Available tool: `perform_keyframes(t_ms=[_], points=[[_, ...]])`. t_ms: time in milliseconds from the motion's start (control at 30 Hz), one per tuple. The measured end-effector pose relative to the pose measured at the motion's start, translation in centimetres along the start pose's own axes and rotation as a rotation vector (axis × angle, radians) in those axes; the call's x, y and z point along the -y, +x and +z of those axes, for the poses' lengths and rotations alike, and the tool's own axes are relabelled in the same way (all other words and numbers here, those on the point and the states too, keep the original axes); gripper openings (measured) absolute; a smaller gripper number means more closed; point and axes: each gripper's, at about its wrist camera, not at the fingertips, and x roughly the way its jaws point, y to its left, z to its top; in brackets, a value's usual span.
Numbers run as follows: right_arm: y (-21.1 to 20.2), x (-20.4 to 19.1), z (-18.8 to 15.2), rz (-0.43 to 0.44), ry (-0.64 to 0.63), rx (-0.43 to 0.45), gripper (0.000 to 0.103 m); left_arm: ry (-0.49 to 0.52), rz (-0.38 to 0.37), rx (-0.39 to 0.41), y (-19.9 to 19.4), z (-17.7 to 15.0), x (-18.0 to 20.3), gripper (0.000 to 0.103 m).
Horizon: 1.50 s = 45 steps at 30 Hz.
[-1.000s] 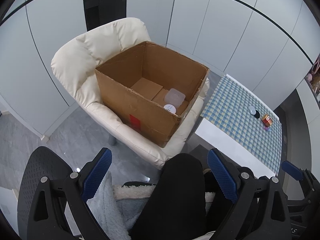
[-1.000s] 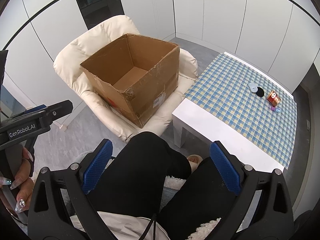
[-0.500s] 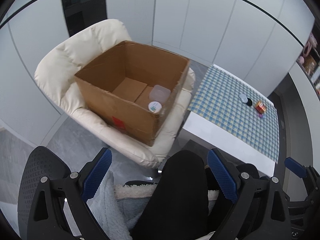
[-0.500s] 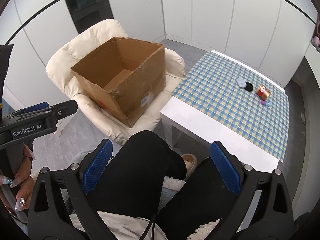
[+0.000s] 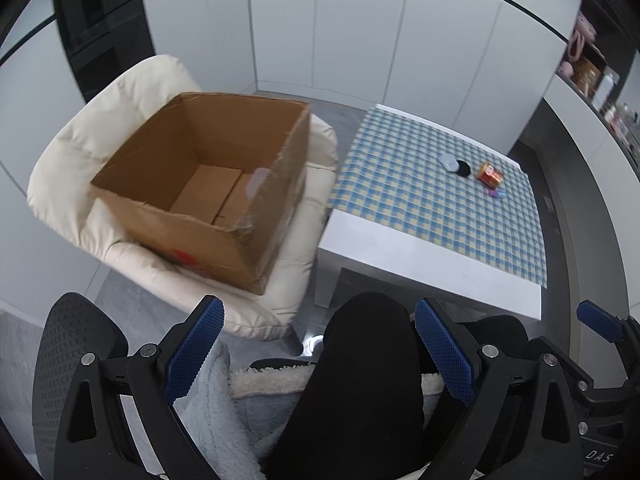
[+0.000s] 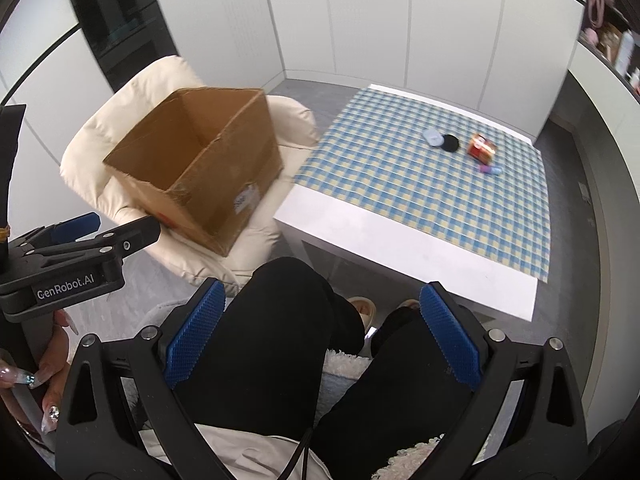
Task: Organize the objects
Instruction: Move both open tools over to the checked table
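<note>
- A hand (image 6: 48,368) with long decorated nails grips the handle of the left hand-held gripper (image 5: 320,354); its blue-padded fingers (image 5: 196,346) stand wide apart with nothing between them, above a knee in black trousers.
- A cream padded armchair (image 5: 76,152) carries an open cardboard box (image 5: 208,184); a pale translucent container (image 5: 258,182) shows blurred against the box's inner right wall.
- The right hand-held gripper (image 6: 322,330) is likewise spread wide and holds nothing, hanging over the person's lap.
- The white bench (image 6: 400,248), just beside the armchair, is covered by a blue-and-yellow checked cloth (image 6: 380,176).
- Near the bench's far right corner lie a pale blue oval item (image 6: 433,137) touching a black round item (image 6: 450,143), then an orange-red can (image 6: 481,147) on its side, and a small purple-and-blue piece (image 6: 491,169) just beside it.
</note>
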Motion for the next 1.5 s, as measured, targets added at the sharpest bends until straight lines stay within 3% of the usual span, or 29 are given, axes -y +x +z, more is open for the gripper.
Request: perform_keyframes(t_ms=[933, 1200, 1500], points=[[-1.4, 11.2, -4.4, -0.163, 0.293, -0.013, 0.099, 0.207, -0.128, -0.053, 3.8, 0.2, 10.5, 0.097], [-1.0, 13.3, -4.7, -0.226, 0.293, -0.010, 0.099, 0.218, -0.138, 0.002, 3.6, 2.3, 12.3, 0.097], [0.3, 17.6, -4.1, -0.270, 0.349, 0.038, 0.099, 0.232, -0.148, -0.015, 6.4, 4.9, 14.5, 0.097]])
